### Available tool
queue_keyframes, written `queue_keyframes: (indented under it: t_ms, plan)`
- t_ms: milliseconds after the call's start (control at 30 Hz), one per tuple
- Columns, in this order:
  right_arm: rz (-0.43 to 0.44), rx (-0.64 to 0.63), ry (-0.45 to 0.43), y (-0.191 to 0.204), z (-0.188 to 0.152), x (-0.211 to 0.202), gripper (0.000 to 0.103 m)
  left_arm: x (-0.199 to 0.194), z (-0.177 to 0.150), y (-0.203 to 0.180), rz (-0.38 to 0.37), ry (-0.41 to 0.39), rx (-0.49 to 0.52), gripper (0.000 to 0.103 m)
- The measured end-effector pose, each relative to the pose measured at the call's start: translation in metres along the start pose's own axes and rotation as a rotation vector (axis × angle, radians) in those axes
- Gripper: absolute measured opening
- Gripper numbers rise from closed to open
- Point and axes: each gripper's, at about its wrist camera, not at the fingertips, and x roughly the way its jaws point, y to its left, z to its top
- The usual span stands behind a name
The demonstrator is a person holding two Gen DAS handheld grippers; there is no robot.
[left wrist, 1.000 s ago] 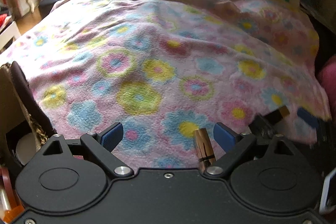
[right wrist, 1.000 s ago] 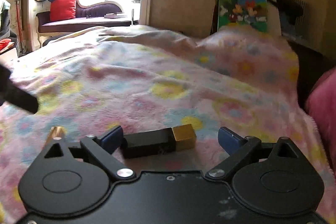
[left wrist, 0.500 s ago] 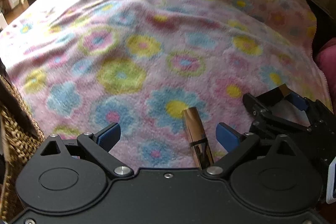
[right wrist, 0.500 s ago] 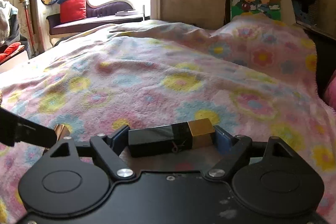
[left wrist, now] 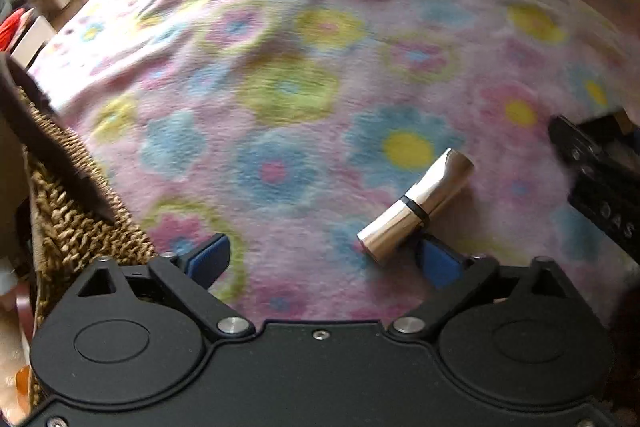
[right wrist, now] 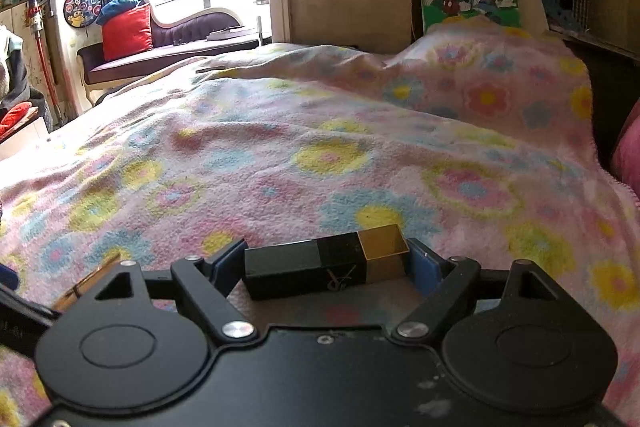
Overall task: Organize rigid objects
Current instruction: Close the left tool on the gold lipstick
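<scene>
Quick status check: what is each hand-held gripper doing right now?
Left hand-held gripper: open, holding nothing; silver tube lies by its right finger.
Right hand-held gripper: closed on the black and gold box.

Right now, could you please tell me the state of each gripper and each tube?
Left gripper: open, holding nothing.
Right gripper: shut on black tube.
Silver tube: lying on the blanket, against the left gripper's right finger.
Black tube: crosswise between the pads, gold end toward the right.
</scene>
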Motion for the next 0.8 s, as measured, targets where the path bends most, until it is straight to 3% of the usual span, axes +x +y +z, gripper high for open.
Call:
queue_keyframes:
  t_ms: [167, 333, 400, 633, 800]
  plan:
    - [0.001, 0.002, -0.001, 0.0, 0.0, 0.0, 0.084, -0.005, 0.0, -0.002, -0.01, -0.036, -0.046, 0.089]
    - [0.004, 0.007, -0.003, -0.002, 0.0, -0.001, 0.084, -0.009, 0.004, 0.008, -0.225, -0.044, -0.242, 0.094]
    - [0.007, 0.011, -0.005, -0.002, 0.0, -0.001, 0.084, -0.007, 0.006, 0.011, -0.258, -0.041, -0.311, 0.094]
    - [0.0, 0.056, -0.027, -0.009, -0.002, -0.004, 0.084, 0.005, 0.011, 0.006, -0.215, -0.05, -0.363, 0.094]
    - [-0.004, 0.07, -0.038, -0.01, -0.004, -0.006, 0.084, 0.01, 0.013, -0.003, -0.163, -0.056, -0.326, 0.096]
